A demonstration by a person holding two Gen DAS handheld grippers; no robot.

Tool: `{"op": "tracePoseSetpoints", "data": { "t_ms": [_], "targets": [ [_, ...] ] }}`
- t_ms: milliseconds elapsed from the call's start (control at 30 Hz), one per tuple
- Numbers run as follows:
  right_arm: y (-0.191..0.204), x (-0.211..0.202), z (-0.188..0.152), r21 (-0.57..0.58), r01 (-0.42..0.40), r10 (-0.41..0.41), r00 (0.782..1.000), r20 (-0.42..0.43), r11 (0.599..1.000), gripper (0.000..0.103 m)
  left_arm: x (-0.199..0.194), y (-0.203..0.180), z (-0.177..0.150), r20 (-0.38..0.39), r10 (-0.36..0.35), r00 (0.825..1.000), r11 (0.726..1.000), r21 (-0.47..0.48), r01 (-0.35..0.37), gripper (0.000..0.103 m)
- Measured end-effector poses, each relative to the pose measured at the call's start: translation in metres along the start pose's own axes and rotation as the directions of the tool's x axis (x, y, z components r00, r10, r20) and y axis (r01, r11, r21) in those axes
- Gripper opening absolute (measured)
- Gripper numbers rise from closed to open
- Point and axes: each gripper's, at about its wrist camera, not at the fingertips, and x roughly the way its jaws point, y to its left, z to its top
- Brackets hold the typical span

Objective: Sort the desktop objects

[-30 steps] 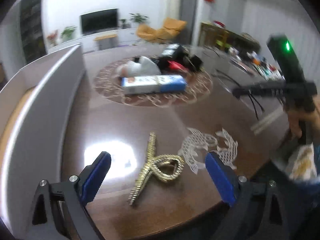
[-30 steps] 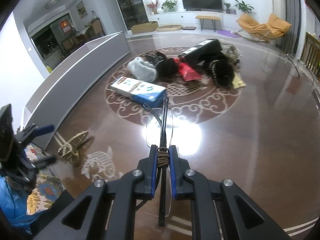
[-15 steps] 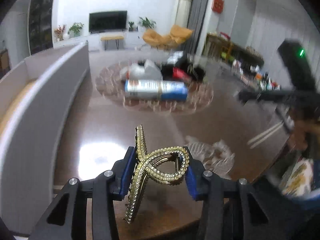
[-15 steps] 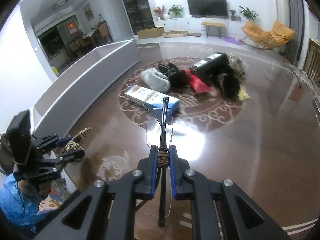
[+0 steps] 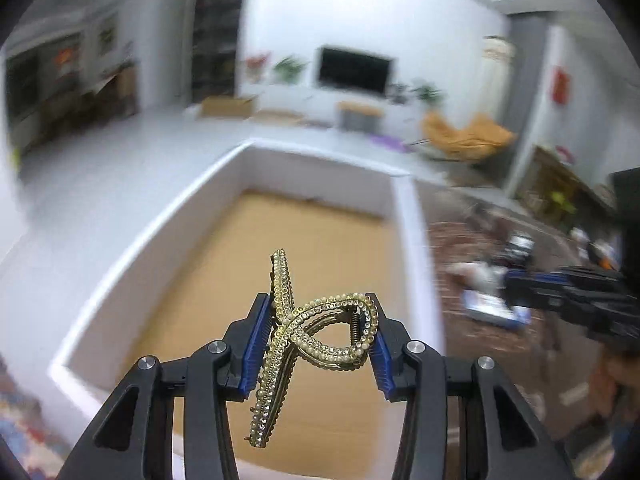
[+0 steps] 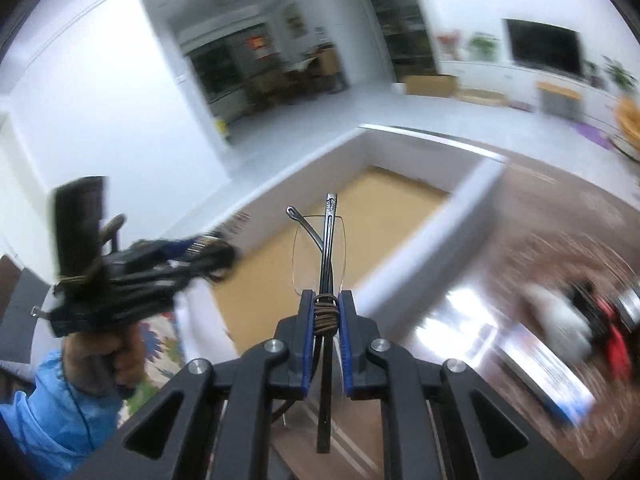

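A gold, rhinestone-studded hair claw (image 5: 316,332) hangs in the air, and my left gripper (image 5: 318,344) is shut on it, blue pads pressing its looped handle from both sides. It is over the white-walled box (image 5: 400,216) with a tan cardboard floor. My right gripper (image 6: 325,336) is shut on a pair of rimless glasses (image 6: 320,256), folded, with dark temples and a brown cord wound round them. The glasses point at the same box (image 6: 432,240). The left gripper also shows in the right wrist view (image 6: 208,250), held by a hand (image 6: 108,352) in a blue sleeve.
The dark brown table (image 6: 560,216) with pale inlay lies right of the box. On it, blurred, lie a blue and white carton (image 5: 488,304) and a pile of white, black and red items (image 6: 580,312). The right gripper (image 5: 560,284) juts in at the left wrist view's right edge.
My left gripper closed on the hair claw, lifted it off the table and swung left over the box. My right gripper, holding the glasses throughout, swung left toward the box too.
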Motion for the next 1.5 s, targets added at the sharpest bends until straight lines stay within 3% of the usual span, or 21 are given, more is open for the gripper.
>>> {"op": "tracePoseSetpoints", "data": {
  "t_ms": [133, 300, 333, 367, 400, 433, 500, 633, 800, 933, 1033, 1167, 1333, 1400, 1500],
  "targets": [
    [0.037, 0.077, 0.036, -0.033, -0.056, 0.053, 0.997, -0.061, 0.998, 0.012, 0.034, 0.05, 0.0, -0.107, 0.077, 0.991, 0.995, -0.051, -0.083, 0.045],
    [0.051, 0.148, 0.04, -0.058, -0.038, 0.027, 0.985, -0.17, 0.998, 0.014, 0.067, 0.078, -0.011, -0.246, 0.106, 0.963, 0.988, -0.086, -0.131, 0.047],
    [0.052, 0.158, 0.038, -0.07, -0.019, 0.005, 0.981, -0.195, 0.997, 0.017, 0.07, 0.08, -0.014, -0.264, 0.113, 0.958, 0.987, -0.084, -0.139, 0.054],
    [0.053, 0.17, 0.034, -0.092, 0.011, -0.031, 0.974, -0.224, 0.996, 0.022, 0.071, 0.08, -0.016, -0.272, 0.123, 0.954, 0.986, -0.078, -0.149, 0.072],
    [0.053, 0.178, 0.031, -0.112, 0.033, -0.06, 0.967, -0.246, 0.993, 0.042, 0.072, 0.08, -0.018, -0.276, 0.134, 0.952, 0.985, -0.071, -0.159, 0.083],
    [0.053, 0.183, 0.029, -0.126, 0.046, -0.078, 0.963, -0.257, 0.991, 0.07, 0.072, 0.078, -0.02, -0.269, 0.151, 0.951, 0.983, -0.064, -0.174, 0.095],
    [0.05, 0.184, 0.024, -0.155, 0.088, -0.125, 0.96, -0.248, 0.984, 0.077, 0.07, 0.078, -0.023, -0.262, 0.155, 0.953, 0.982, -0.064, -0.177, 0.096],
    [0.033, 0.167, 0.02, -0.139, 0.107, -0.134, 0.969, -0.206, 0.984, 0.077, 0.065, 0.072, -0.021, -0.227, 0.157, 0.961, 0.976, -0.113, -0.186, 0.096],
    [0.011, 0.103, 0.02, -0.144, 0.19, -0.196, 0.98, -0.028, 0.971, 0.088, 0.024, 0.053, -0.024, -0.095, 0.157, 0.983, 0.975, -0.145, -0.169, 0.096],
    [-0.022, 0.038, -0.007, -0.114, 0.298, -0.287, 0.952, 0.103, 0.948, 0.096, -0.007, -0.004, -0.02, 0.006, 0.081, 0.997, 0.992, -0.097, -0.08, 0.096],
    [-0.057, -0.01, -0.045, -0.081, 0.4, -0.386, 0.911, 0.147, 0.913, 0.1, -0.026, -0.057, -0.026, 0.052, 0.009, 0.999, 1.0, -0.025, -0.008, 0.097],
    [-0.126, -0.056, -0.101, 0.001, 0.523, -0.521, 0.849, 0.085, 0.852, 0.101, -0.032, -0.141, -0.033, 0.045, -0.123, 0.991, 0.991, 0.064, 0.12, 0.098],
    [-0.214, -0.111, -0.174, 0.182, 0.631, -0.632, 0.773, -0.063, 0.754, 0.101, -0.012, -0.228, -0.065, -0.088, -0.252, 0.964, 0.955, 0.136, 0.262, 0.099],
    [-0.238, -0.12, -0.194, 0.252, 0.645, -0.644, 0.759, -0.098, 0.721, 0.101, 0.006, -0.259, -0.08, -0.138, -0.247, 0.959, 0.949, 0.168, 0.268, 0.099],
    [-0.271, -0.134, -0.218, 0.339, 0.647, -0.629, 0.757, -0.177, 0.683, 0.101, 0.045, -0.293, -0.102, -0.197, -0.222, 0.955, 0.942, 0.209, 0.262, 0.099]
  ]
}}
